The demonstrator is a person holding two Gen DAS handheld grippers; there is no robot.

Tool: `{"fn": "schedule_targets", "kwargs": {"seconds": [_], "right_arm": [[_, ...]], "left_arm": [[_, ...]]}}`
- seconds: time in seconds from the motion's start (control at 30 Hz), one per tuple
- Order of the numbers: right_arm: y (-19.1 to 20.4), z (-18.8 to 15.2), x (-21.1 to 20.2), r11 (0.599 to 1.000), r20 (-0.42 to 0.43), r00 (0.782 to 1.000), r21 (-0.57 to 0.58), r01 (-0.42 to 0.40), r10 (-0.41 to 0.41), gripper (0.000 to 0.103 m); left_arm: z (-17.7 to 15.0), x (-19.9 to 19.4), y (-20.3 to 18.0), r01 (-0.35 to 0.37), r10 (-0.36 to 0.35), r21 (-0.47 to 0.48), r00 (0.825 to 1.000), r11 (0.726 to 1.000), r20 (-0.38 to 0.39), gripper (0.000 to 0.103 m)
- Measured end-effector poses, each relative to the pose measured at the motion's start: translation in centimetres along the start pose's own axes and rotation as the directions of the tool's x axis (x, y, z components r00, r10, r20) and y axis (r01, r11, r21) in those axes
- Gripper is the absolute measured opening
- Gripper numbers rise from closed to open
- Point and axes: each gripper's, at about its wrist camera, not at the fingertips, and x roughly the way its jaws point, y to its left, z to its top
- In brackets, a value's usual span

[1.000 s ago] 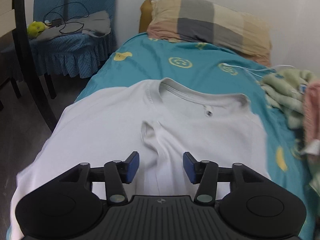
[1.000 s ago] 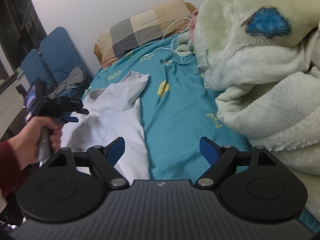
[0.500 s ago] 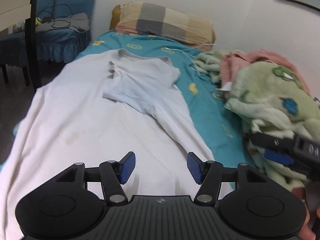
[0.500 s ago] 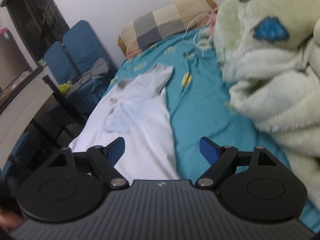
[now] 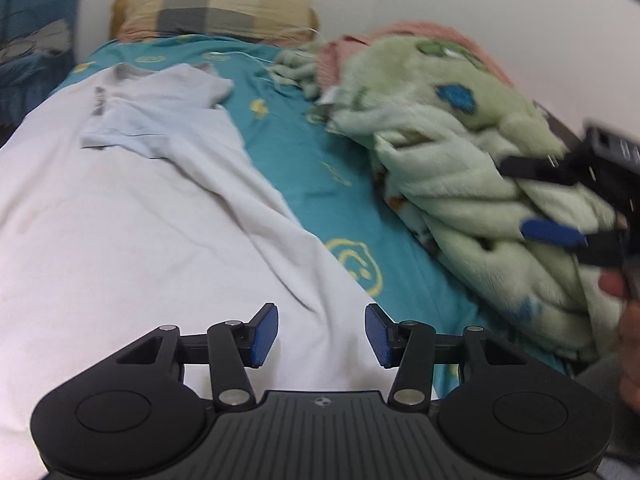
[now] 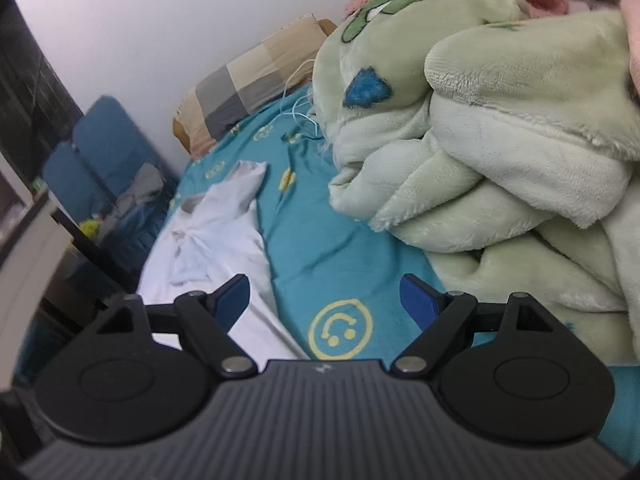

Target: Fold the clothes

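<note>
A white T-shirt (image 5: 132, 208) lies lengthwise on the teal bed sheet (image 5: 320, 168), collar toward the pillow, with one sleeve folded over its chest. It also shows in the right wrist view (image 6: 224, 232). My left gripper (image 5: 322, 336) is open and empty, low over the shirt's bottom hem near its right edge. My right gripper (image 6: 324, 300) is open and empty above the sheet just right of the shirt; it also shows at the right edge of the left wrist view (image 5: 568, 216).
A bulky green fleece blanket (image 6: 500, 152) with pink fabric behind it fills the bed's right side. A checked pillow (image 5: 216, 8) lies at the head by the wall. A white cable (image 6: 300, 108) trails on the sheet. Blue chairs (image 6: 100, 152) stand left of the bed.
My left gripper has drawn back toward the shirt's hem and turned right, bringing the blanket and right gripper into view. My right gripper has dropped lower over the sheet. Both stay open.
</note>
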Motion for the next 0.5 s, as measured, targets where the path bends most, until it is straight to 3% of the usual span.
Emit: {"fn": "schedule_targets", "kwargs": {"seconds": [0.1,0.2,0.37,0.5], "right_arm": [[0.0,-0.2,1.4,1.000,-0.032,0.999,-0.010,-0.004,0.003,0.083],[-0.1,-0.5,2.6,1.000,-0.079,0.997,-0.008,-0.012,0.011,0.083],[-0.3,-0.4,2.9,0.999,-0.103,0.994,0.009,-0.043,0.044,0.083],[-0.4,-0.3,2.9,0.998,-0.115,0.991,0.019,-0.065,0.067,0.083]], "left_arm": [[-1.0,1.6,-1.3,-0.025,0.031,0.107,0.998,0.994,-0.060,0.050],[-2.1,2.8,-1.1,-0.020,0.039,0.135,0.990,0.991,-0.137,0.048],[-3.1,3.2,-0.1,0.043,-0.015,0.109,0.968,0.993,-0.249,0.048],[-3.1,2.5,0.2,0.113,-0.092,0.042,0.931,0.993,-0.352,0.047]]}}
